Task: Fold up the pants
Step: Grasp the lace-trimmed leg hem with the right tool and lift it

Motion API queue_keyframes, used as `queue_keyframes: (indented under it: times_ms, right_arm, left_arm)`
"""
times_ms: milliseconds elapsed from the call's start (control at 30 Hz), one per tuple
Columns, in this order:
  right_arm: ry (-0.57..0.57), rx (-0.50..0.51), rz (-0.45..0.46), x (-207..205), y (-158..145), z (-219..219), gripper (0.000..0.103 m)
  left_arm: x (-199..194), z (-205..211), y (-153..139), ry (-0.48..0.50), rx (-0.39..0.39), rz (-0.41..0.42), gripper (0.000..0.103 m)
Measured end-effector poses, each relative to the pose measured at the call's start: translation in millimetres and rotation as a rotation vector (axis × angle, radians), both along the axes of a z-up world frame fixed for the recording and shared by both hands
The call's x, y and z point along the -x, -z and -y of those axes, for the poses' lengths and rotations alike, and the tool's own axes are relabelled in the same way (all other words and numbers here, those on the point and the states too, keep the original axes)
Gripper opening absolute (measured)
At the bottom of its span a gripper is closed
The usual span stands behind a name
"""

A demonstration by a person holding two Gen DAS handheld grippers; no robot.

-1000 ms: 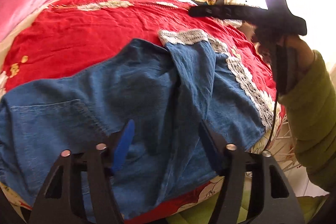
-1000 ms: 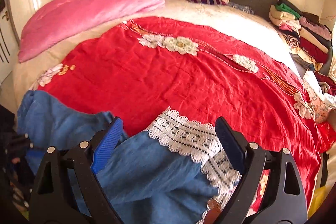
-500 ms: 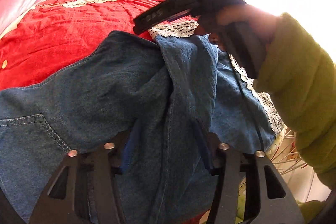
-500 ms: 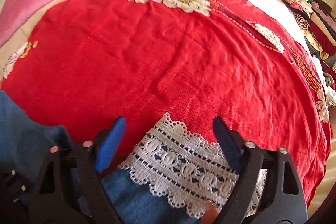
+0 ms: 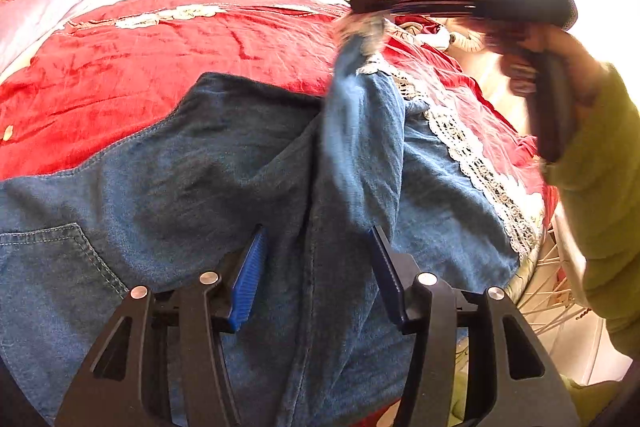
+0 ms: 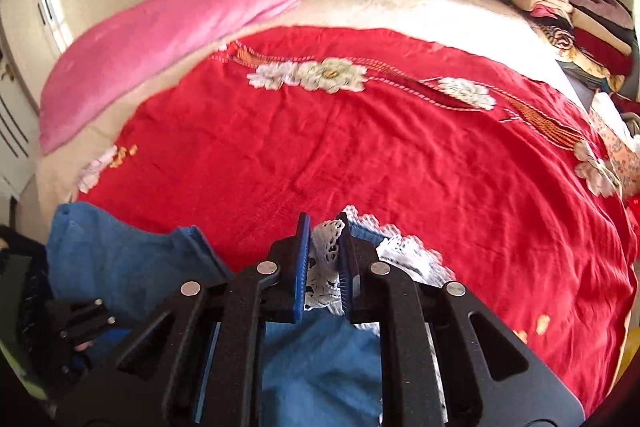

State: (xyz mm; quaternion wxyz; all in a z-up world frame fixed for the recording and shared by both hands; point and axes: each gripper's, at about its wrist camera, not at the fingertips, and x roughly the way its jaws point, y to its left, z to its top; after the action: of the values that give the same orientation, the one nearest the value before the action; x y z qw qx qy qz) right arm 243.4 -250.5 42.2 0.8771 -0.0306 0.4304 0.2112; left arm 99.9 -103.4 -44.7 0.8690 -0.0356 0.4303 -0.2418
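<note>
Since the earlier frame: right gripper (image 6: 324,247) closed from wide apart, now clamped on the white lace hem (image 6: 326,255) of the pants (image 5: 200,187); hem lifted clear of the red bedspread (image 6: 360,155). Blue denim, spread over the near edge of the bed, one leg pulled up in a ridge. Left gripper (image 5: 316,267) low over the seam, fingers half apart and just widened, denim between them, grip on it not discernible. Pink blanket (image 6: 160,39) far left; folded clothes stack (image 6: 560,7) far right.

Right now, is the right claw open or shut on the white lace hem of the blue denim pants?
Shut: the right claw has just closed, its blue pads pinching the white lace hem between them.
</note>
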Motion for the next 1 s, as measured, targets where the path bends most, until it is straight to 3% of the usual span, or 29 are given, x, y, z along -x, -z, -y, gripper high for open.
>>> queue_keyframes:
  times_ms: [67,100,133,200,367,533,867,1000]
  right_arm:
    - [0.026,-0.034,0.017,13,-10,17,0.007]
    - [0.034,-0.044,0.021,15,-11,22,0.007]
    - [0.047,-0.062,0.028,24,-16,30,0.007]
    - [0.068,-0.084,0.033,33,-17,43,0.007]
    - [0.122,-0.166,0.008,74,-19,82,0.006]
    - [0.142,-0.178,-0.002,124,-15,103,0.006]
    - [0.152,-0.188,-0.174,169,45,128,0.006]
    - [0.129,-0.183,-0.188,178,60,130,0.008]
  left_arm:
    - [1,1,0,-0.003,-0.012,0.008,0.046]
    - [-2,2,0,-0.001,-0.023,0.013,0.034]
    - [-1,3,0,0.001,-0.035,0.023,0.016]
    - [0,3,-4,0.022,-0.027,0.025,0.004]
    - [18,0,-25,0.087,-0.057,0.098,0.004]
    - [41,-1,-36,0.143,-0.091,0.13,0.004]
    - [60,13,-10,0.206,-0.15,0.069,0.003]
    - [57,15,-4,0.201,-0.161,0.062,0.004]
